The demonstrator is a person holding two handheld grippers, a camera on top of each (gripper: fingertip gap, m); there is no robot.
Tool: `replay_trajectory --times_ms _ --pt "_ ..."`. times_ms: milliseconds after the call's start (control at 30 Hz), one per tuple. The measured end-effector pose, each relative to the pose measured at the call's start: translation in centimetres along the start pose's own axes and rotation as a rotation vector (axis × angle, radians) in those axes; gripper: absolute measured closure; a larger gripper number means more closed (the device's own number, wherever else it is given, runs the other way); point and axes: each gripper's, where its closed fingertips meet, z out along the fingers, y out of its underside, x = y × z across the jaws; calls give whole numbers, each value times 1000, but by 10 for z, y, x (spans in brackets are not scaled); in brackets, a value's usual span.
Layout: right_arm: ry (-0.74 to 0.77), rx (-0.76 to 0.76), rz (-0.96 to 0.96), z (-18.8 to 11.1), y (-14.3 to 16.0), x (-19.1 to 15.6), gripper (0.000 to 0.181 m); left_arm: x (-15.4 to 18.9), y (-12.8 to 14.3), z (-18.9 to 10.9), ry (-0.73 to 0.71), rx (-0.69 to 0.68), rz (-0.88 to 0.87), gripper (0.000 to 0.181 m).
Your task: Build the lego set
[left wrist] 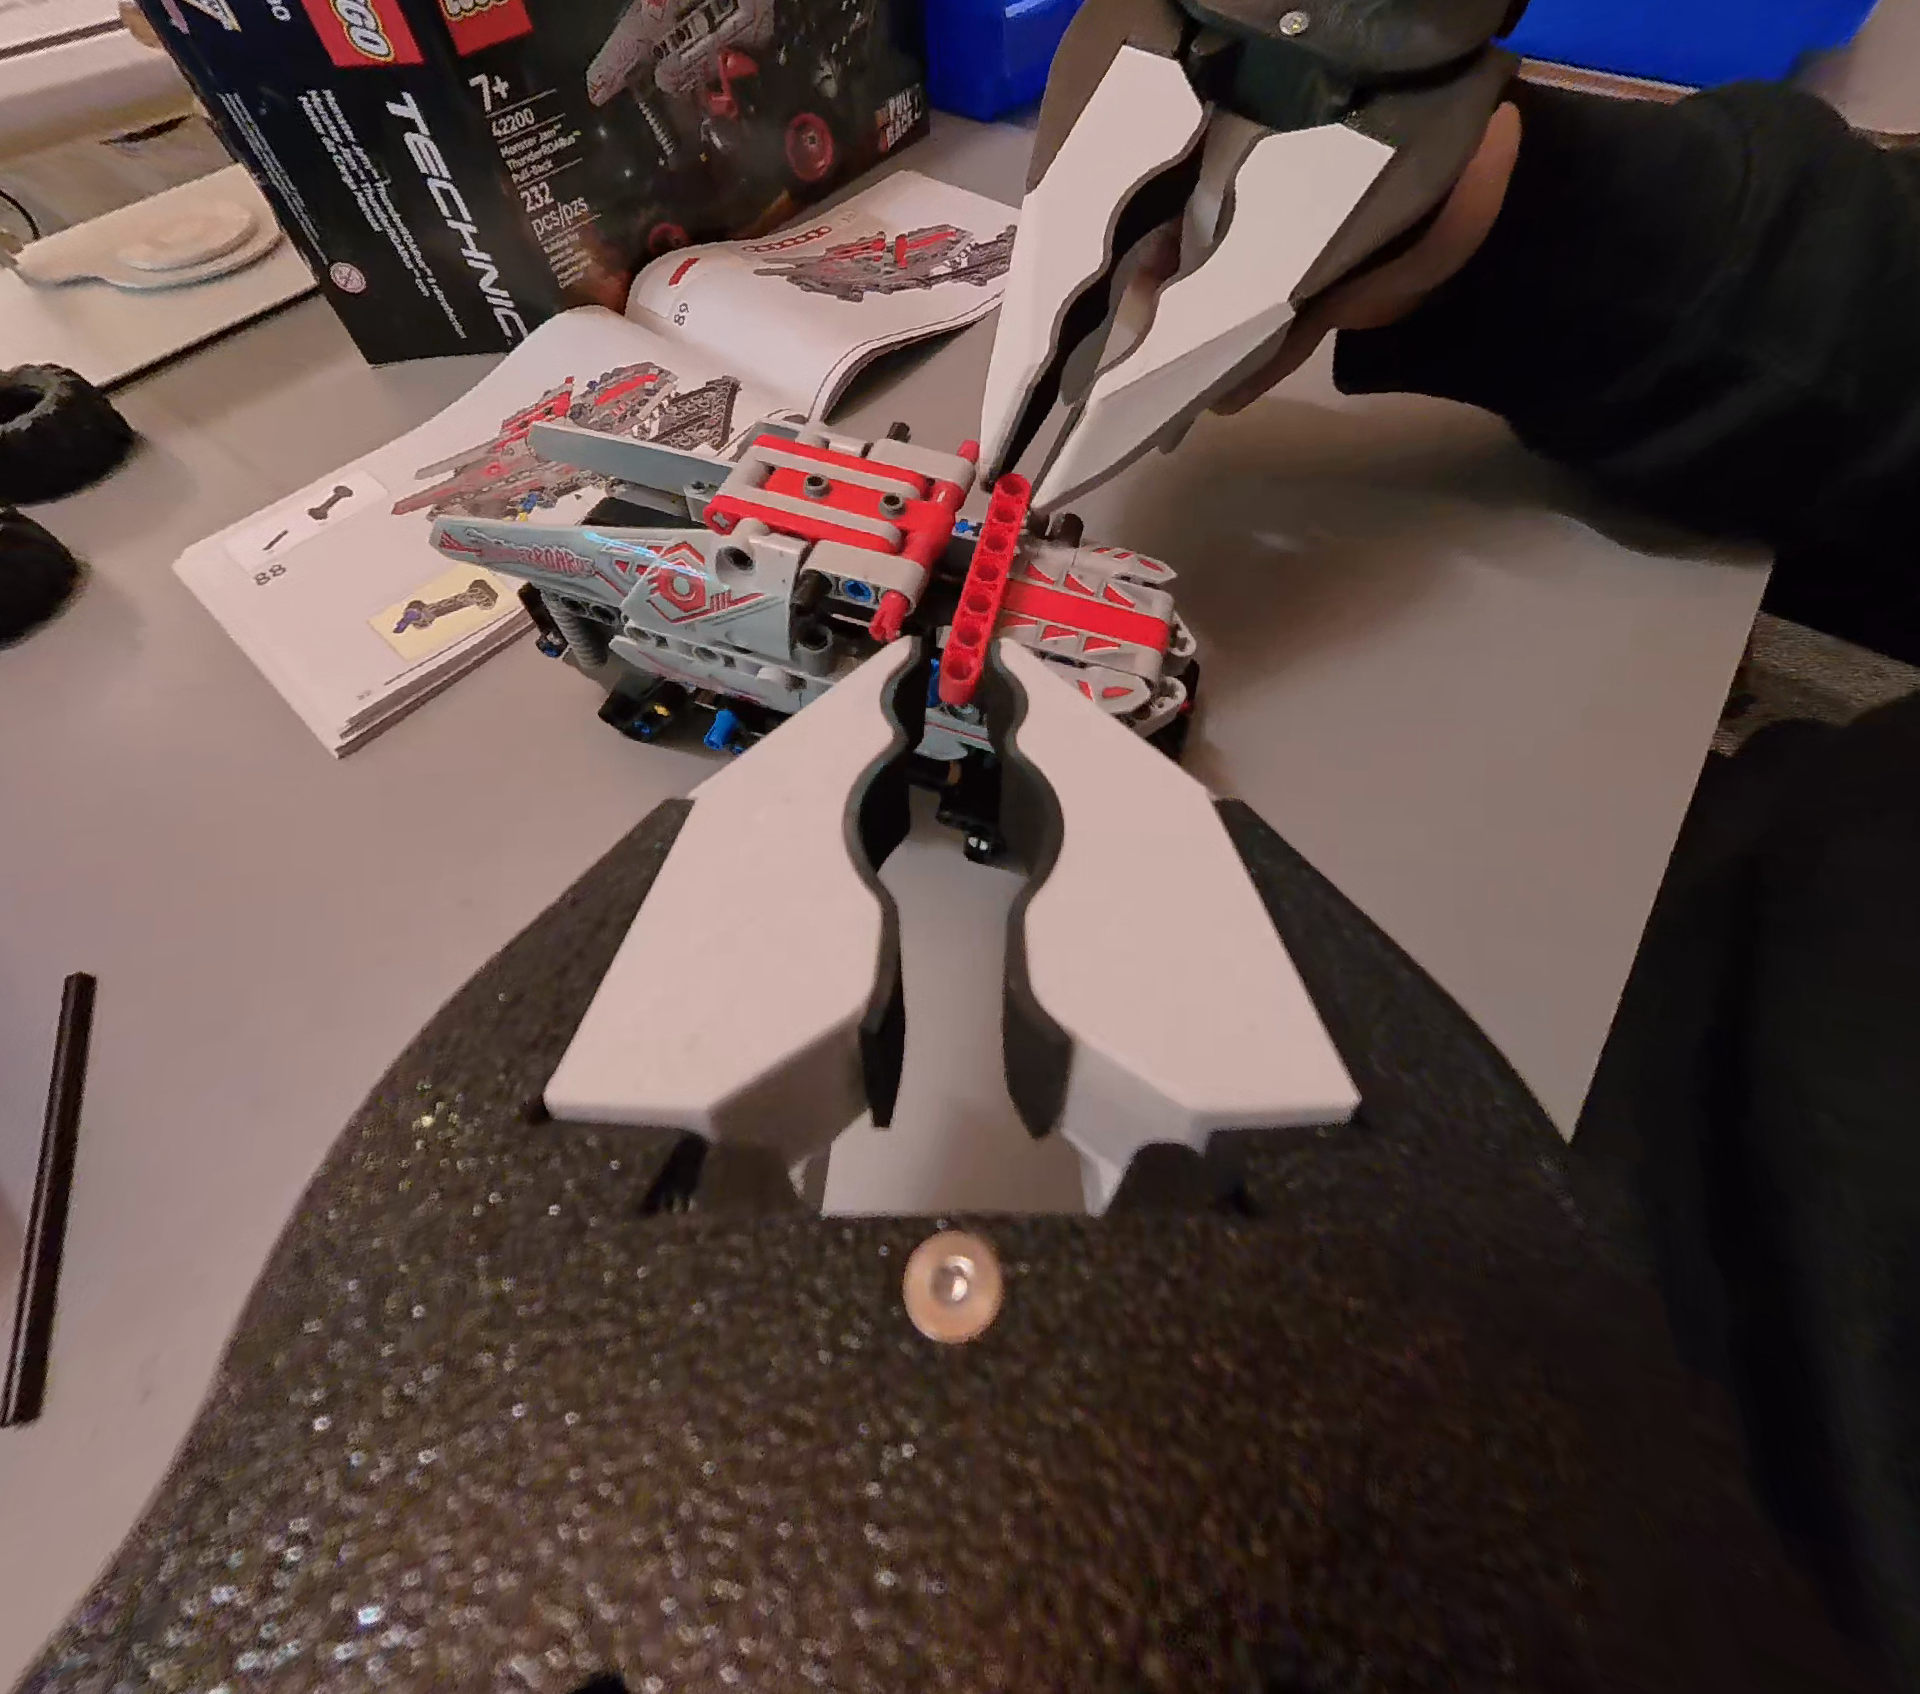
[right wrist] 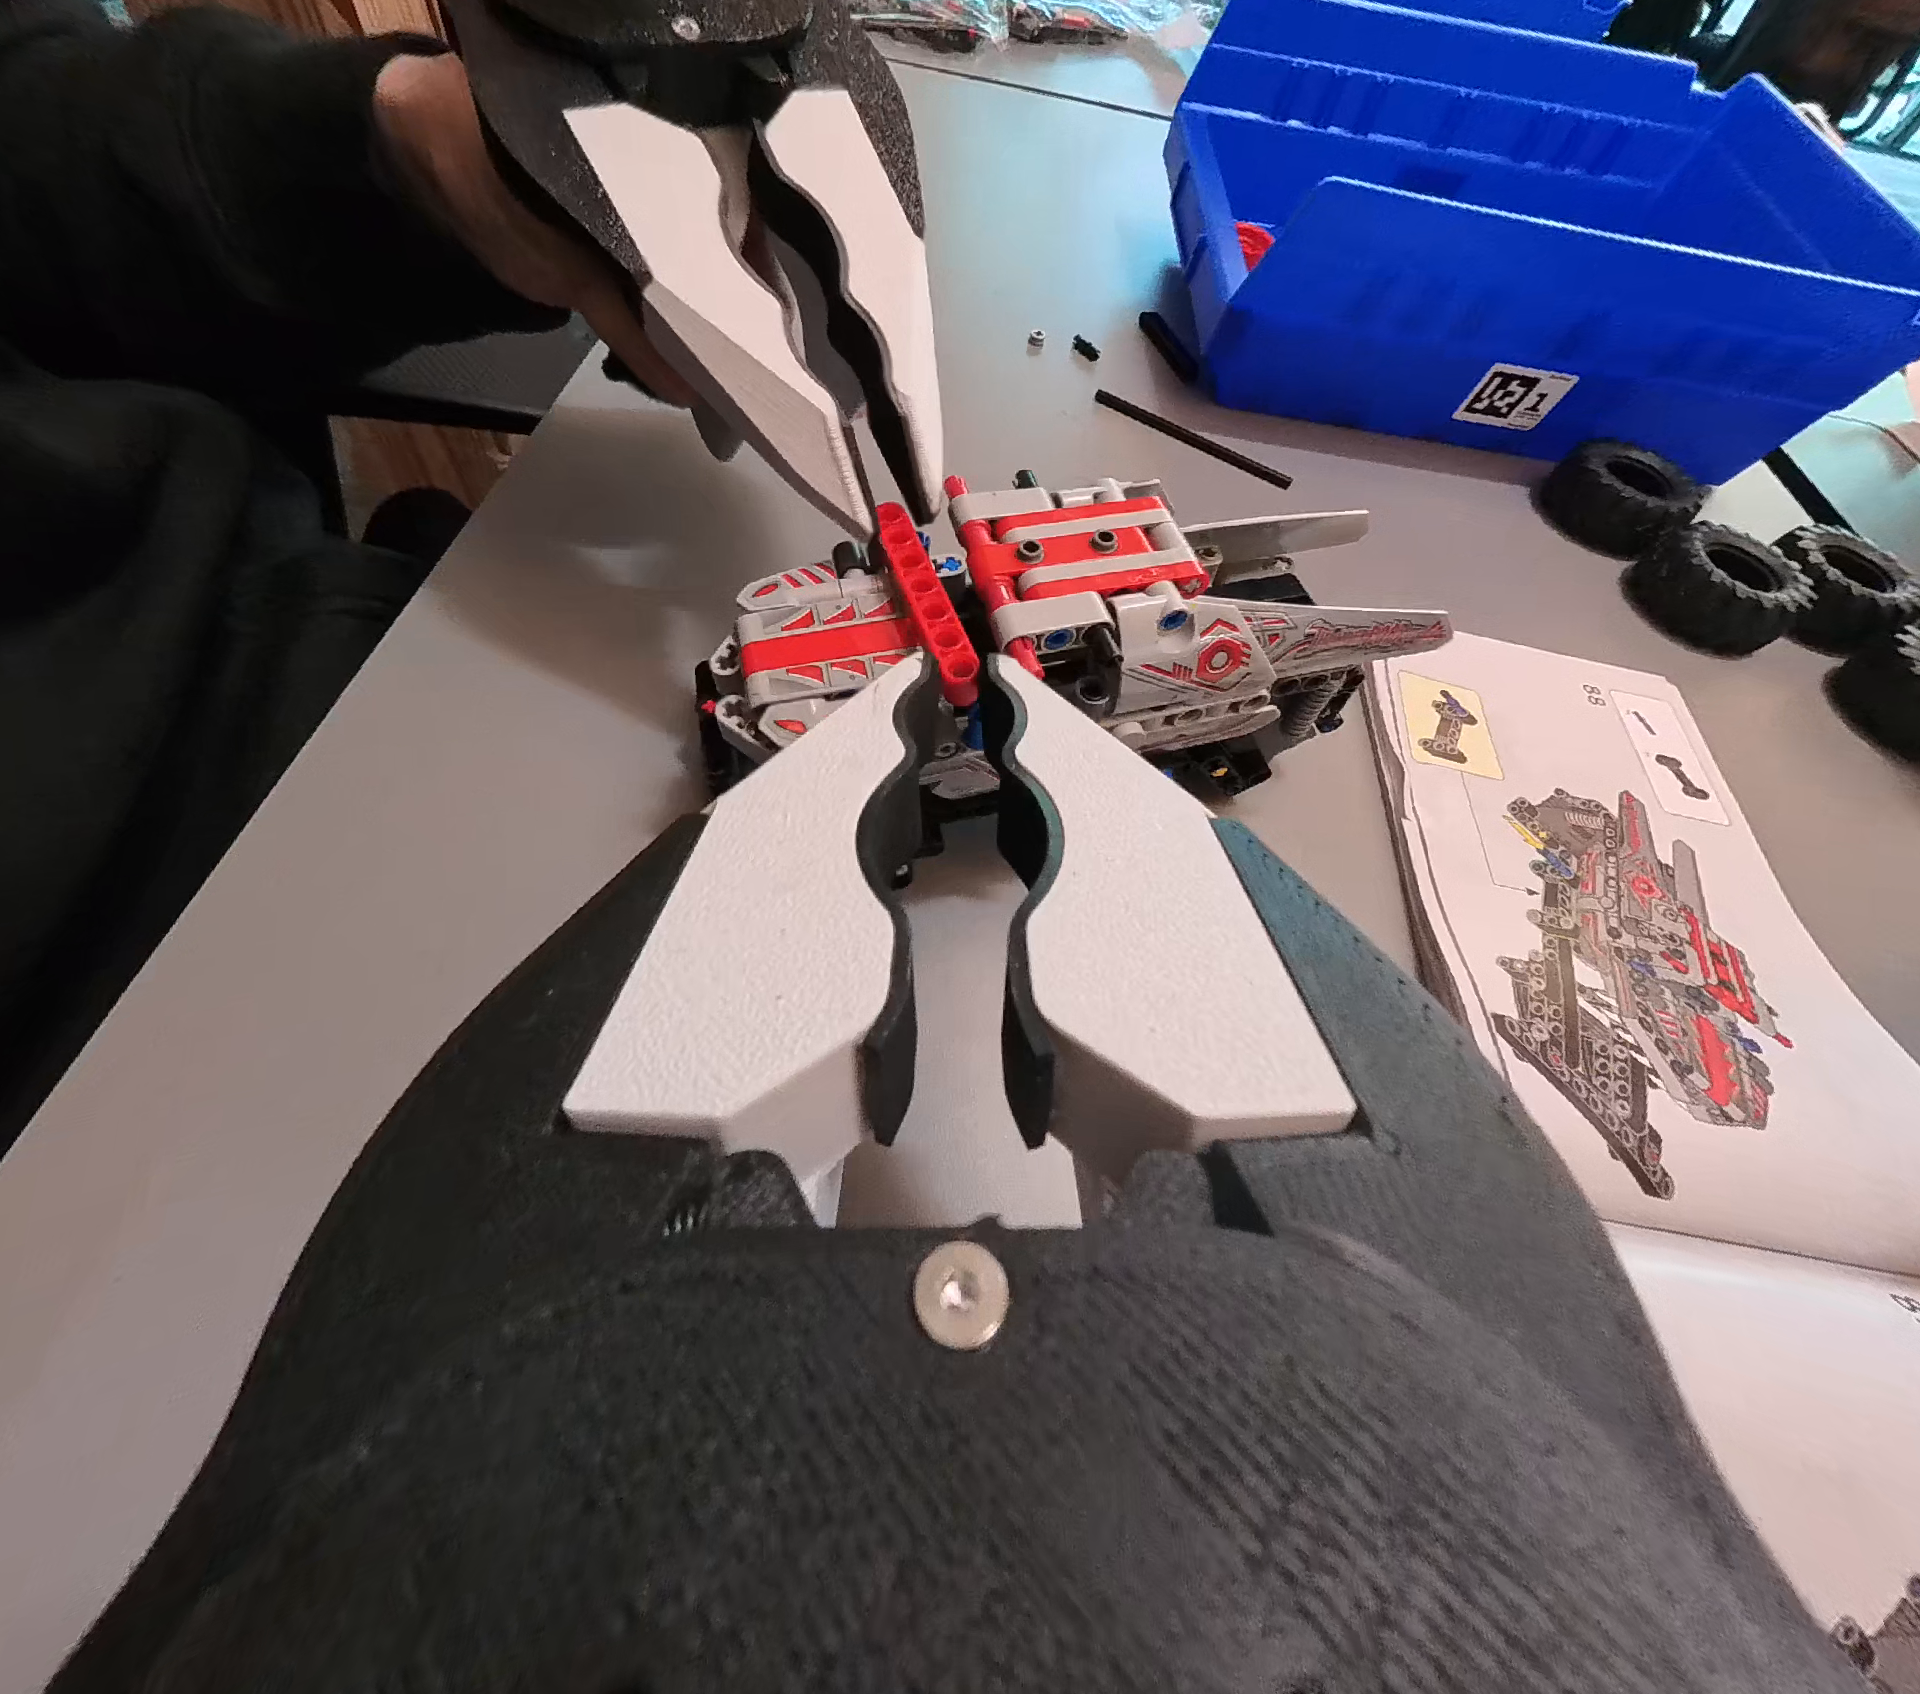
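While the half-built grey and red truck model (left wrist: pixel 831 605) sits wheel-less on the grey worktop (left wrist: pixel 260 865), I hold both grippers at a long red beam (left wrist: pixel 987 584) that lies across its top. My left gripper (left wrist: pixel 956 678) pinches the near end of that beam between narrowly parted fingers, and my right gripper (right wrist: pixel 956 688) pinches the opposite end in the same way, so the two tools face each other tip to tip over the model. From the right wrist view, the left gripper's fingertips (right wrist: pixel 883 491) come down on the far end of the beam, and the beam spans the model crosswise between a striped grey and red hood section and a red and grey roof frame. An open instruction booklet (right wrist: pixel 1558 917) lies just beside the model. Behind it stands the set's box (left wrist: pixel 520 86), with blue bins (right wrist: pixel 1558 242) close by. Four black tyres (right wrist: pixel 1714 574) rest near the bins, and a thin black axle (right wrist: pixel 1195 439) lies loose on the worktop.
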Motion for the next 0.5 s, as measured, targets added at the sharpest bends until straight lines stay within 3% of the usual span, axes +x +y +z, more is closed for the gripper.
replay_trajectory --times_ms 300,500 --pt "65 -2 26 -5 3 9 176 -7 3 -5 -72 8 -2 175" --pt "71 -1 9 -3 1 5 176 -17 6 -8 -41 113 -286 160"
